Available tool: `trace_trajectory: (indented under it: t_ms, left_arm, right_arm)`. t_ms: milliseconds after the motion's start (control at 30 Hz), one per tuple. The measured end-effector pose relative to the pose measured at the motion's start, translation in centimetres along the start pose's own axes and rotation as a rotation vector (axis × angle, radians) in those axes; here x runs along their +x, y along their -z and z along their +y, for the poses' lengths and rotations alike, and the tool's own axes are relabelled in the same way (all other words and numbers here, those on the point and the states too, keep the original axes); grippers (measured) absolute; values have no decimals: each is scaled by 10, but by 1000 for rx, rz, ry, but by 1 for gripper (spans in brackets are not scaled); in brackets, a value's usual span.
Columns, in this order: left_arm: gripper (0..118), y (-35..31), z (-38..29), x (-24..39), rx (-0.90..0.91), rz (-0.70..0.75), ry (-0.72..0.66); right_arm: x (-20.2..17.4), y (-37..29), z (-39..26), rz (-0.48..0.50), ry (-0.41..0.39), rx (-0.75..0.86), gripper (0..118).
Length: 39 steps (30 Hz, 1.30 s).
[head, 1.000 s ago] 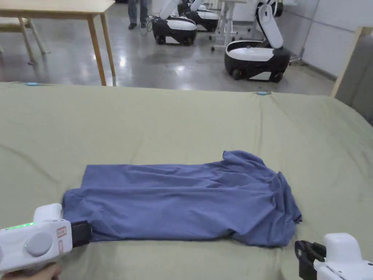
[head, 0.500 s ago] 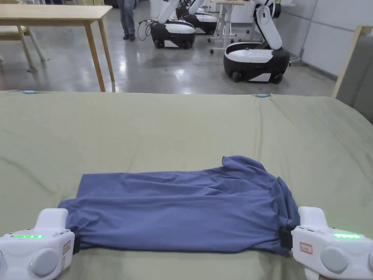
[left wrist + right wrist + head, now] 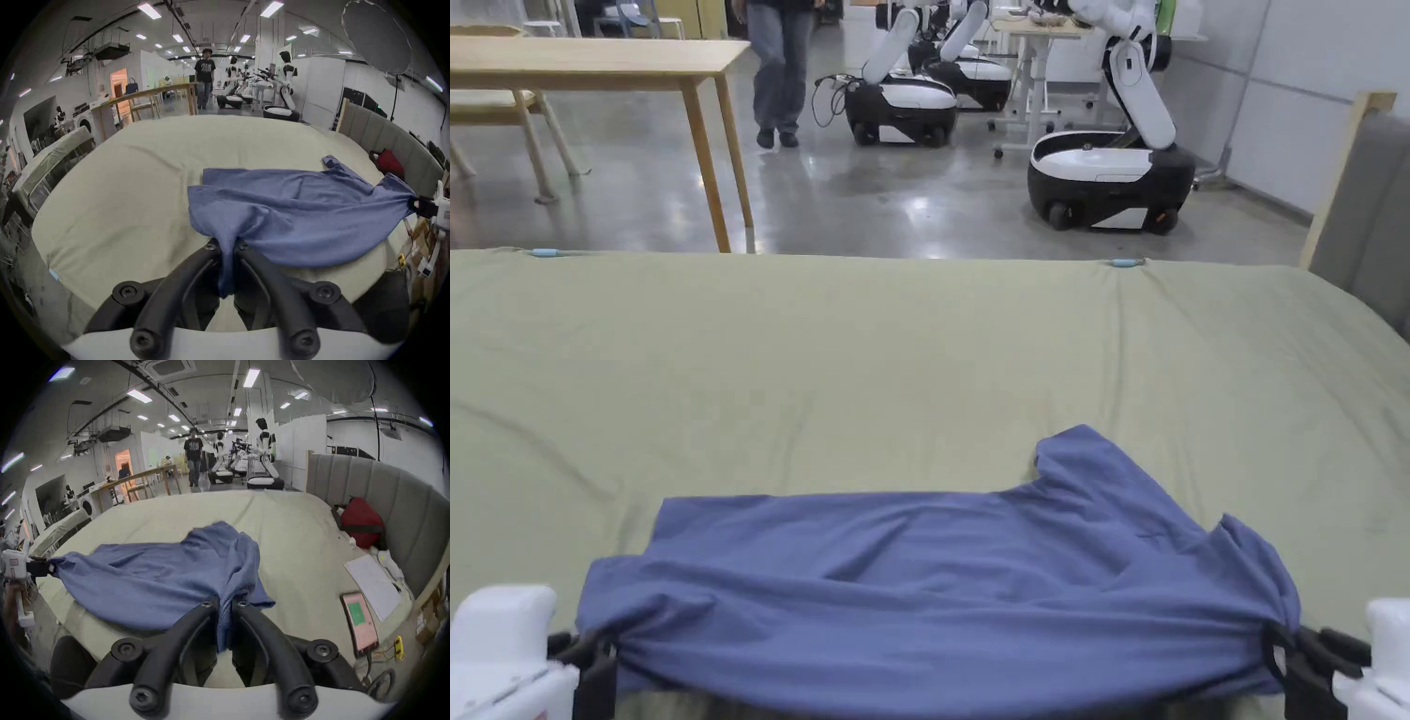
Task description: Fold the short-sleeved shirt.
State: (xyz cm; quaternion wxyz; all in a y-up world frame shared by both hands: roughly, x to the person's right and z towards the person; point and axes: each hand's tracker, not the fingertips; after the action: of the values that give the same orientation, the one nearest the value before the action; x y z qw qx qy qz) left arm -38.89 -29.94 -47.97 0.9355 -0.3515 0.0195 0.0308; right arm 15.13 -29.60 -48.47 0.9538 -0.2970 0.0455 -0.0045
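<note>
A blue short-sleeved shirt (image 3: 937,581) lies lengthwise across the near part of a bed with an olive-green sheet (image 3: 900,356), its near edge lifted and stretched between both grippers. My left gripper (image 3: 591,656) is shut on the shirt's left end, and cloth (image 3: 226,263) hangs bunched between its jaws in the left gripper view. At the right end my right gripper (image 3: 1284,652) is shut on the shirt, with a fold (image 3: 225,618) pinched between its jaws in the right gripper view. A sleeve (image 3: 1073,455) points toward the far side.
A grey headboard (image 3: 389,506) borders the bed's right side, with a red bag (image 3: 360,523), papers (image 3: 372,584) and a tablet (image 3: 359,620) beside it. Beyond the bed stand a wooden table (image 3: 600,56), wheeled robots (image 3: 1106,159) and a walking person (image 3: 778,56).
Both grippers closed on the shirt's two ends and pulled its near edge up and toward me, stretching it taut. The person in the background walked closer.
</note>
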Motion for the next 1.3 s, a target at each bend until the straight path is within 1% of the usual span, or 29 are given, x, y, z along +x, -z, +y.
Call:
trace_trajectory:
  t_ms: [67, 133, 167, 200, 233, 267, 300, 333, 433, 467, 500, 533, 567, 600, 633, 667, 700, 733, 767, 867, 967, 1000, 1033, 1067, 1100, 1167, 1200, 1267, 1300]
  left_arm:
    - [6, 1, -29, -4, -43, 4, -19]
    - [6, 8, -51, -8, -64, -3, -43]
    - [7, 9, -57, -9, -59, -2, -46]
    - [27, 6, -61, -7, -32, 15, -48]
    - [65, 3, -62, -3, 3, 85, -16]
    - [100, -5, -60, 2, 41, 165, 27]
    - [108, -13, -59, 3, 82, 177, 46]
    - [107, -25, -56, 6, 164, 137, 52]
    - [107, -39, -35, 19, 259, 146, 90]
    - [107, -41, -28, 23, 293, 142, 101]
    - [101, -42, -22, 27, 308, 136, 97]
    - [85, -43, -18, 30, 292, 124, 100]
    - [49, -41, -12, 34, 280, 116, 112]
    - [0, -38, -8, 39, 243, 139, 137]
    - [0, -32, -6, 41, 213, 154, 149]
    - [0, -28, -6, 40, 188, 159, 129]
    - [0, -24, -3, 39, 188, 90, 136]
    - [0, -18, 2, 37, 150, 71, 131]
    - [0, -7, 4, 33, 134, 89, 121]
    - [0, 24, 23, 23, 106, 85, 104]
    - [0, 69, 47, 13, 92, 74, 91]
    - [14, 85, 56, 12, 88, 84, 99]
    - [42, 104, 64, 10, 77, 98, 116]
    - [87, 125, 76, 7, 54, 104, 114]
    - [118, 147, 86, 2, 13, 116, 107]
    - [114, 179, 98, -5, 3, 87, 76]
    - [114, 197, 104, -9, -45, 83, 46]
    - [114, 231, 113, -13, -94, 131, 43]
    - [111, 244, 111, -16, -92, 130, 48]
  right_arm:
    - [3, 0, -28, -11, 38, -66, 10]
    - [6, 4, -52, -2, 81, -79, 10]
    - [7, 6, -59, -5, 85, -80, 15]
    - [7, 4, -62, -3, 88, -74, 43]
    - [7, -1, -60, 15, 95, -32, 78]
    - [5, -8, -55, 39, 95, 17, 105]
    - [3, -16, -48, 75, 93, 68, 116]
    - [-2, -25, -39, 110, 81, 128, 116]
    - [-24, -35, -6, 72, -7, 203, 116]
    - [-31, -36, 2, 81, -29, 230, 114]
    - [-37, -37, 8, 84, -30, 235, 100]
    - [-42, -36, 14, 93, -23, 231, 69]
    - [-48, -33, 18, 103, -24, 233, 30]
    - [-55, -30, 21, 86, -41, 236, 6]
    - [-61, -29, 21, 41, -74, 253, 6]
    - [-64, -29, 21, 40, -92, 263, 6]
    - [-64, -29, 22, 75, -82, 254, 6]
    - [-64, -29, 23, 120, -57, 247, 6]
    - [-66, -29, 24, 123, -53, 249, 6]
    - [-66, -20, 26, 113, -91, 241, 6]
    - [-61, -3, 30, 114, -93, 206, 6]
    - [-59, 2, 31, 109, -93, 192, 6]
    - [-56, 8, 32, 105, -97, 175, 6]
    - [-54, 14, 34, 100, -101, 161, 6]
    - [-51, 20, 36, 96, -104, 148, 6]
    - [-45, 31, 40, 85, -104, 131, 6]
    - [-42, 37, 42, 81, -107, 119, 6]
    - [-37, 52, 49, 60, -112, 94, 6]
    - [-34, 59, 53, 55, -113, 79, 6]
